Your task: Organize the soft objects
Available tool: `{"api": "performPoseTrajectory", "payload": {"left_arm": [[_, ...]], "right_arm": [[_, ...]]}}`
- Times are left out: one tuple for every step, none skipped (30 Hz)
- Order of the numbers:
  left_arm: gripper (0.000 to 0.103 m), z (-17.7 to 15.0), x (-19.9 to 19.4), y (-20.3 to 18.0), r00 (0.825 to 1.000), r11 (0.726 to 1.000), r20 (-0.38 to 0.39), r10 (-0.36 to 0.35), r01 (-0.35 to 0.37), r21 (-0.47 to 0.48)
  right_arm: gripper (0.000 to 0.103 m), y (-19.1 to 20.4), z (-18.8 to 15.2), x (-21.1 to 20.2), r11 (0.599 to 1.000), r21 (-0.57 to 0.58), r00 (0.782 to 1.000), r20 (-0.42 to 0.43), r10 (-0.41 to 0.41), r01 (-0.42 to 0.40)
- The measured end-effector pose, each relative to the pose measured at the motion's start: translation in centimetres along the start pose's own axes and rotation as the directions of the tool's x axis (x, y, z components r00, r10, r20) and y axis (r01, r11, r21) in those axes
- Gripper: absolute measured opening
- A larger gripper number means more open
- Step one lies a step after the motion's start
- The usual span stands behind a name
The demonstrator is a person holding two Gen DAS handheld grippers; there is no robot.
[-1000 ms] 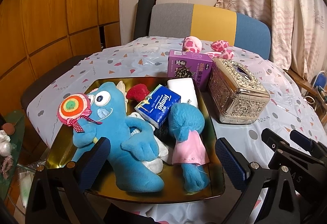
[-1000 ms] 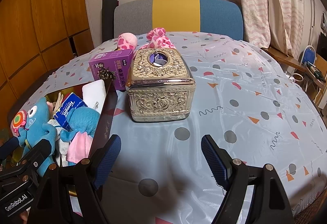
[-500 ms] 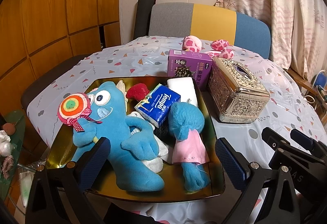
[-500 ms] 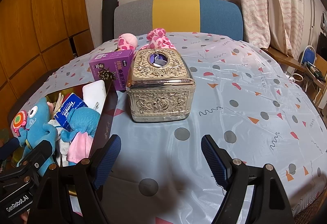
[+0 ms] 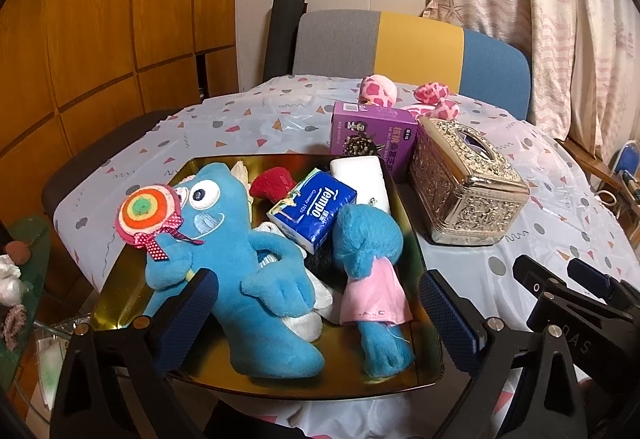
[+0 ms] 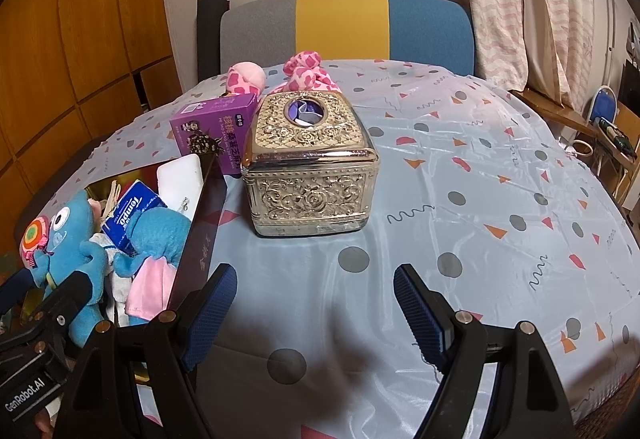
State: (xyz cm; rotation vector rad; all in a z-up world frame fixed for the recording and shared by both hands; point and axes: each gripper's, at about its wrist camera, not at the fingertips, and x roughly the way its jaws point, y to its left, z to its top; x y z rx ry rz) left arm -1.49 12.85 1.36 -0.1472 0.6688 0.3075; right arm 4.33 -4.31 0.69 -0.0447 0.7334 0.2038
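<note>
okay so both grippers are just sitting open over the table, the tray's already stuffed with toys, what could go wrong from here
1. The gold tray is crowded: the big blue plush and the small blue doll lie over the Tempo tissue pack, so a grab may drag neighbours out.
2. The pink spotted plush lies behind the ornate metal tissue box and purple box; reaching over could knock them.

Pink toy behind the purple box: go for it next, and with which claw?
Probably yes: ease the right claw forward past the gold box toward the pink toy. It looks like the only soft thing outside the tray, and that claw is open and empty.
</note>
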Motion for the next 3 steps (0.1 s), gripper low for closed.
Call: {"api": "performPoseTrajectory", "payload": {"left_arm": [[0.101, 0.02, 0.11, 0.08, 1.000, 1.000, -0.004, -0.003, 0.003, -0.003], [0.102, 0.02, 0.21, 0.12, 1.000, 1.000, -0.009, -0.005, 0.005, -0.004], [0.103, 0.04, 0.37, 0.14, 1.000, 1.000, -0.016, -0.011, 0.011, -0.005]], "right_arm": [[0.082, -0.07, -0.01, 0.11, 1.000, 0.003, 1.000, -0.003, 0.001, -0.001], [0.082, -0.15, -0.01, 0.24, 1.000, 0.005, 1.000, -0.007, 0.003, -0.003], [0.082, -0.23, -0.04, 0.40, 1.000, 0.008, 1.000, -0.011, 0.004, -0.004]]}}
